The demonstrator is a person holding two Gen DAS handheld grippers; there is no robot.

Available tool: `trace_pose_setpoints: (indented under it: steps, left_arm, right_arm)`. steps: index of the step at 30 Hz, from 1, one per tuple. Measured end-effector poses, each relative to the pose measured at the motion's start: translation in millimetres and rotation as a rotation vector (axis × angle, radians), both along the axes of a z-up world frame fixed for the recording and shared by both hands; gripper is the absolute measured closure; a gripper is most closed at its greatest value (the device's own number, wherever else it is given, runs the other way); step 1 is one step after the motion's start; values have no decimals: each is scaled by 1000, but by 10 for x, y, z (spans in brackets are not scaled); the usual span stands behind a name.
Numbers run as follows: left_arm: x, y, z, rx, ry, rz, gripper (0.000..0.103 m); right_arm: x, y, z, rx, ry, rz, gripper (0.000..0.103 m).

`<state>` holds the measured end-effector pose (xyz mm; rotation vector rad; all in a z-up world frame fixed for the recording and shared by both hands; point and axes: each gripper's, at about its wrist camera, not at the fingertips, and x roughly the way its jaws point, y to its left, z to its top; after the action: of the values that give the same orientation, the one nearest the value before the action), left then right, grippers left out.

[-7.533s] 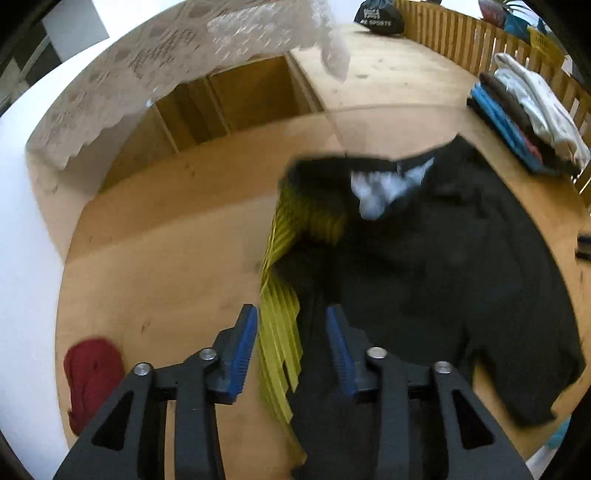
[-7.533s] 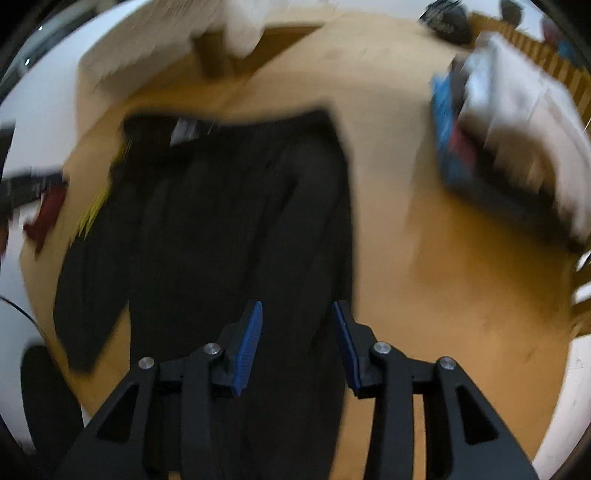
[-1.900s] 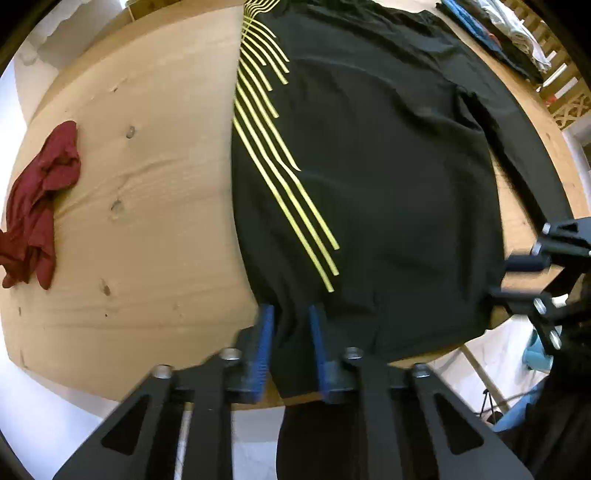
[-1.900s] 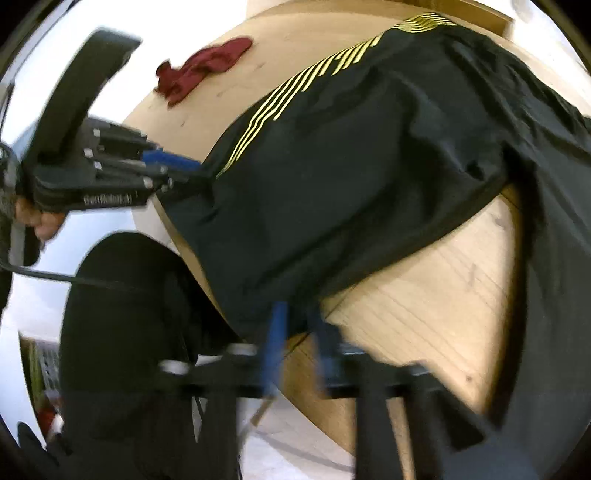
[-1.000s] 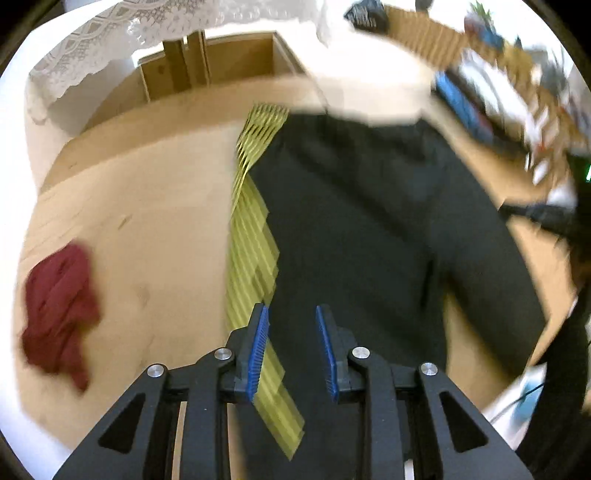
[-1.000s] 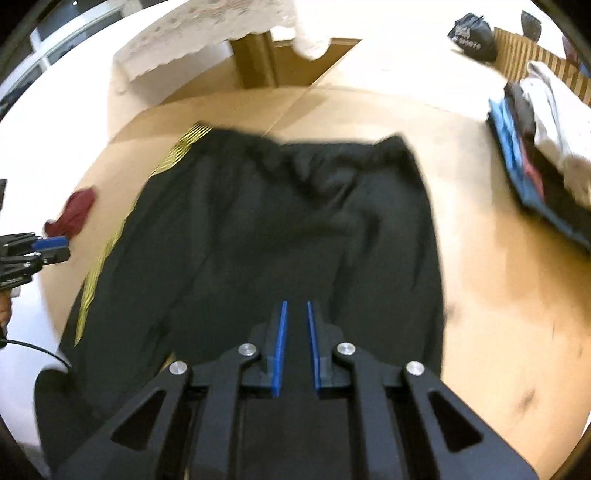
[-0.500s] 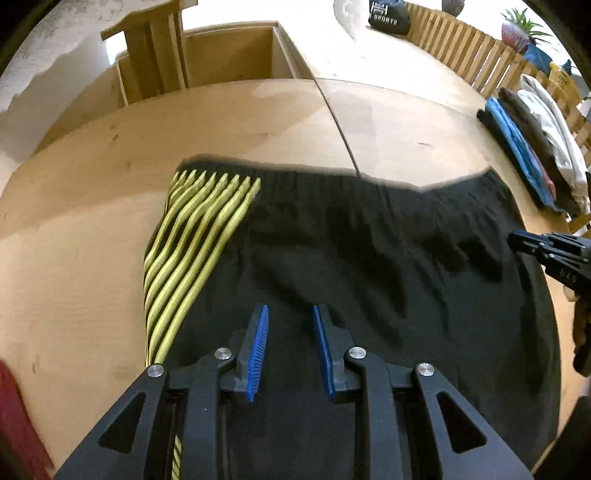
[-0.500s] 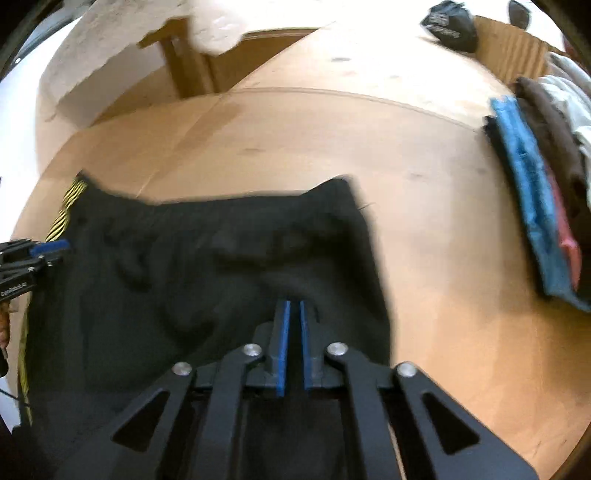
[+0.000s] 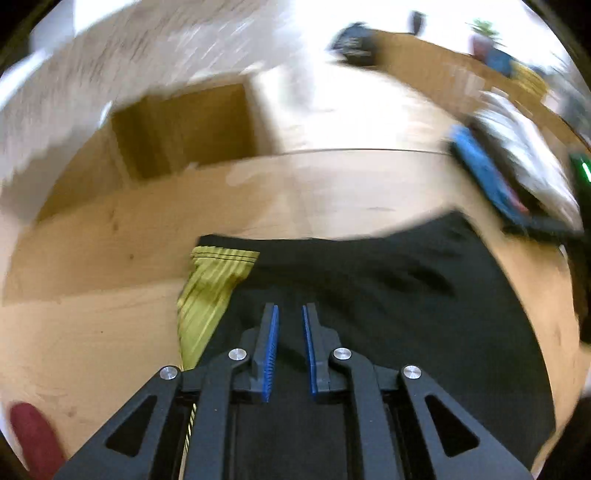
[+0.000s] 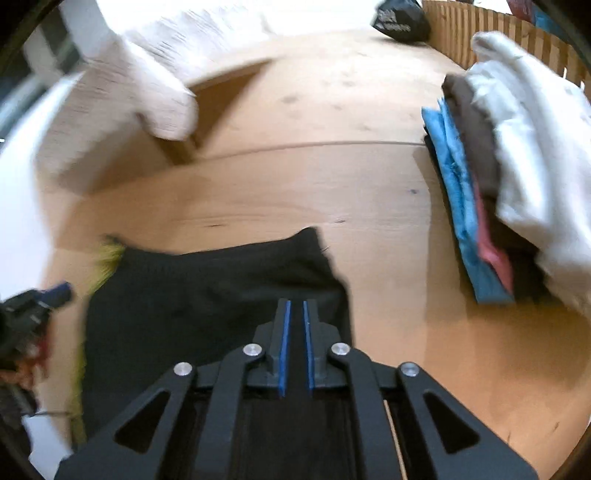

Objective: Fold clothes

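A black garment with yellow stripes (image 9: 369,280) lies on the wooden table (image 9: 110,332), doubled over so its far edge sits mid-table. My left gripper (image 9: 290,314) is shut on the garment's black cloth near the yellow-striped side (image 9: 207,295). My right gripper (image 10: 295,306) is shut on the garment (image 10: 207,295) near its right corner. The left gripper (image 10: 44,299) shows at the left edge of the right wrist view.
A stack of folded clothes (image 10: 509,177), blue, pink, brown and white, lies at the right. A red cloth (image 9: 33,435) sits at the near left. A wooden box opening (image 9: 184,125) and white lace cloth (image 10: 140,74) are at the back. A black bag (image 10: 402,18) lies far back.
Both grippers have carried the garment's near edge forward over itself. The visible cloth ahead is shorter and the far table and clothes stack are closer. Both views are motion-blurred.
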<state>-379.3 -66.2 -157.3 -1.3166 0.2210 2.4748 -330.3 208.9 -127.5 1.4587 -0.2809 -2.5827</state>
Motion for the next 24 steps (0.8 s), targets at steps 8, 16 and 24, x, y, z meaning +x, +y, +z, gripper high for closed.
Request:
trace_pose_setpoints:
  steps: [8, 16, 24]
  left_arm:
    - [1927, 977, 353, 88, -46, -283, 70]
    - [2657, 2512, -359, 77, -166, -439, 70]
    - [2727, 3123, -725, -51, -220, -469, 65]
  right_arm:
    - [1659, 568, 1047, -140, 91, 59, 61]
    - [2242, 1364, 1069, -54, 93, -79, 57]
    - [2212, 1554, 662, -58, 27, -79, 57]
